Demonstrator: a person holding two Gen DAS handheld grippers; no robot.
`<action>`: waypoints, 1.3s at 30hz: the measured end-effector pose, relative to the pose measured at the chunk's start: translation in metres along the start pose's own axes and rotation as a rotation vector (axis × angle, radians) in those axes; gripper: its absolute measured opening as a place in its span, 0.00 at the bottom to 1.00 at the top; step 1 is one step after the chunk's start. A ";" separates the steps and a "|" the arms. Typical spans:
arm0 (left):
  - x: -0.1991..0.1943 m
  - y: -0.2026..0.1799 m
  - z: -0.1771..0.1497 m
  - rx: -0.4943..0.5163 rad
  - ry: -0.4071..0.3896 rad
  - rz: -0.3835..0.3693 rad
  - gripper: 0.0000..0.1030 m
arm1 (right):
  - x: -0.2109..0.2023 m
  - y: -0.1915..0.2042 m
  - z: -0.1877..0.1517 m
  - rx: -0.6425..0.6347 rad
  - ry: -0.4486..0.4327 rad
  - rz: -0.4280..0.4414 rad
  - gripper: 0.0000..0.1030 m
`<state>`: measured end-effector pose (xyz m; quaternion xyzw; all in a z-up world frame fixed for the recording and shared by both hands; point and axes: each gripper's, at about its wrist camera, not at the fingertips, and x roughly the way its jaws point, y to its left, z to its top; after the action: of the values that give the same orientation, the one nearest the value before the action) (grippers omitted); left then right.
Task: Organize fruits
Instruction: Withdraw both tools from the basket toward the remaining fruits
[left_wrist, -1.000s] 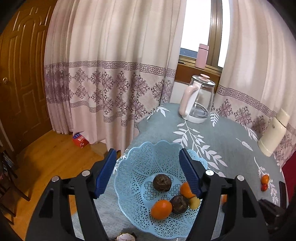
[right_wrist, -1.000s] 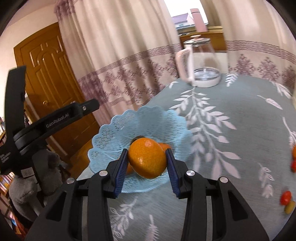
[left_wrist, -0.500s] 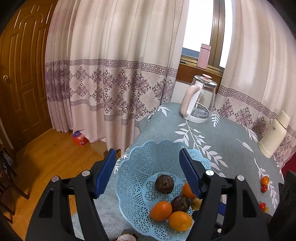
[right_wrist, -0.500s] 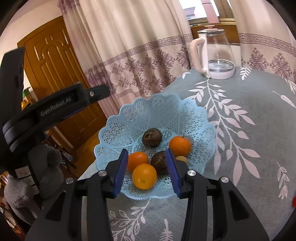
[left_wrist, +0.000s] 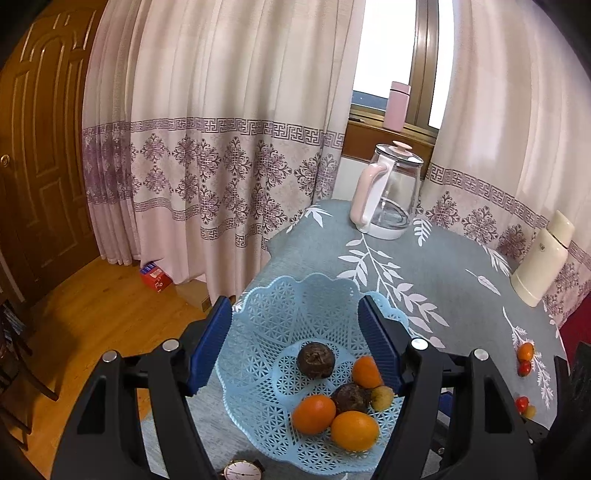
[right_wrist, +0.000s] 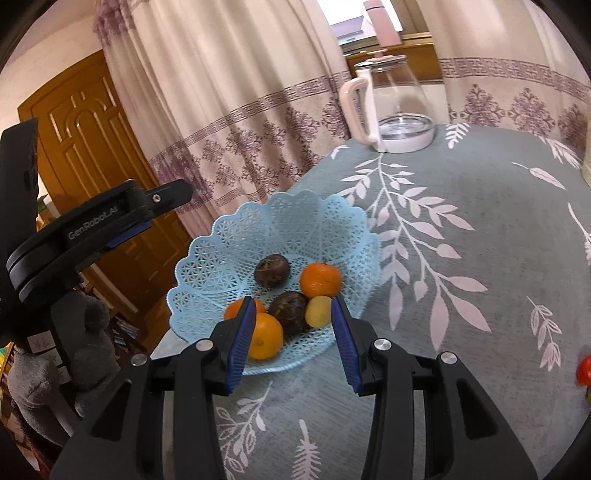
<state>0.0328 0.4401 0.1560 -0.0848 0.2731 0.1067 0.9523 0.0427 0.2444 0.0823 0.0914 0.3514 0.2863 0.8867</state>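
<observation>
We find the light blue lattice basket (right_wrist: 221, 258) standing near the table edge on the grey-blue tablecloth (right_wrist: 461, 295) with its white leaf print. The right gripper (right_wrist: 293, 339) hangs above the near rim of the basket with its blue-padded jaws spread apart and nothing between them. The left gripper (left_wrist: 293, 349) is held over the far-left side of the basket, its jaws likewise wide apart and empty; in the right wrist view we see its black body at the left of the frame, beside the basket. Inside the basket we count six fruits grouped on the floor of the bowl: a large orange (right_wrist: 264, 336) nearest the right gripper, a second orange (right_wrist: 234, 308) touching it and partly hidden by the left pad, a dark brown round fruit (right_wrist: 288, 308) in the middle, a small yellow fruit (right_wrist: 317, 312) just beside it, a third orange (right_wrist: 319, 280) behind that, and another dark brown fruit (right_wrist: 271, 269) set slightly apart toward the far side. In the left wrist view we note small red and orange fruits (left_wrist: 524, 356) lying loose on the cloth, well apart from the basket. A glass kettle with a pink handle (right_wrist: 391, 107) stands at the far end of the table, a cream flask (left_wrist: 539, 258) near the curtain, and a wristwatch (left_wrist: 242, 470) lies just beside the basket's near rim.
</observation>
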 end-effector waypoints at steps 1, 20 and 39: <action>-0.001 -0.002 0.000 0.005 -0.005 -0.002 0.79 | -0.001 -0.002 0.000 0.004 -0.002 -0.004 0.41; -0.007 -0.023 -0.006 0.023 0.000 -0.044 0.96 | -0.035 -0.064 -0.030 0.134 -0.030 -0.119 0.49; -0.009 -0.090 -0.036 0.184 0.028 -0.127 0.96 | -0.121 -0.170 -0.070 0.201 -0.063 -0.451 0.49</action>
<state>0.0298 0.3437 0.1400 -0.0156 0.2890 0.0196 0.9570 -0.0006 0.0330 0.0387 0.1074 0.3619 0.0417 0.9251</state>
